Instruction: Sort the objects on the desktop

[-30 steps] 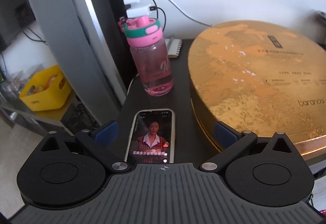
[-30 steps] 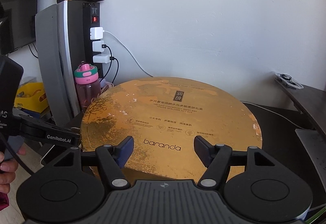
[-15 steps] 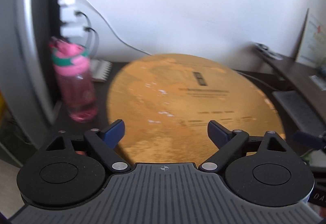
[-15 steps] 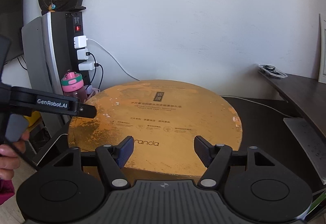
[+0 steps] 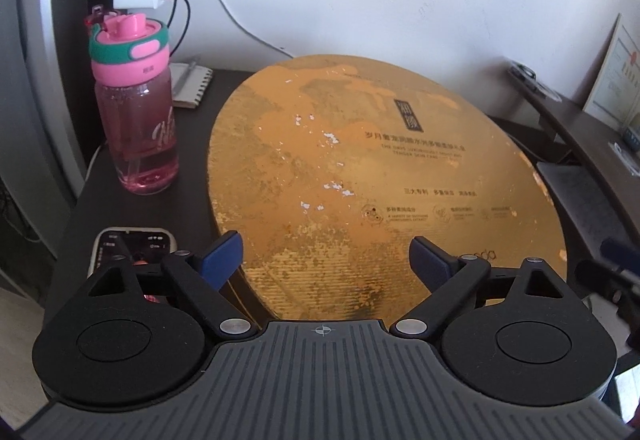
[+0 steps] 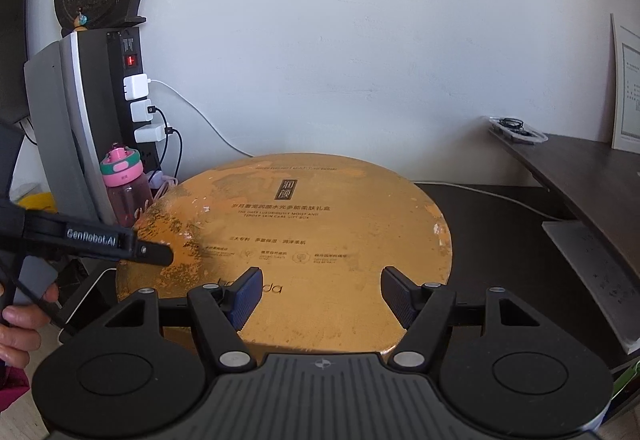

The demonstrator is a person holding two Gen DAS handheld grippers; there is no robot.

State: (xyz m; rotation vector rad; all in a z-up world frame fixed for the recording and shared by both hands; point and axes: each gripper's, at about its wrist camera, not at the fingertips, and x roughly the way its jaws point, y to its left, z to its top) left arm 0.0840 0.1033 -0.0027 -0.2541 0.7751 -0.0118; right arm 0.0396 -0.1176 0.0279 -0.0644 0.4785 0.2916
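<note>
box: round gold box (image 5: 372, 175) lies flat on the dark counter (image 5: 192, 159), fills most of it; round, so no long axis.
box vs jaws: dead ahead of both grippers, near rim between each pair of fingers in view; no contact seen.
left gripper (image 5: 326, 260): jaws wide apart, nothing held. Hovers over the box's near-left rim.
right gripper (image 6: 320, 294): jaws wide apart, nothing held. Centred on the box's near edge, by the printed lettering.
bottle: pink bottle (image 5: 134, 107) upright, left of the box, near but apart. Ahead-left of the left jaws.
phone: phone (image 5: 120, 248) flat on the counter, screen lit, just beside the box's left rim and under the left gripper's left finger. Long axis runs roughly away from the camera.
notebook: notebook (image 5: 192, 83) behind the bottle, by the wall.
nearer arm: left one for phone and bottle; the box is about equal for both.
stage: can't tell where sorting stands; no target spot is visible, so the layout fits early or late.
risk (judgement): the box looks far wider than either jaw span, likely a two-gripper lift from the rim.
</note>
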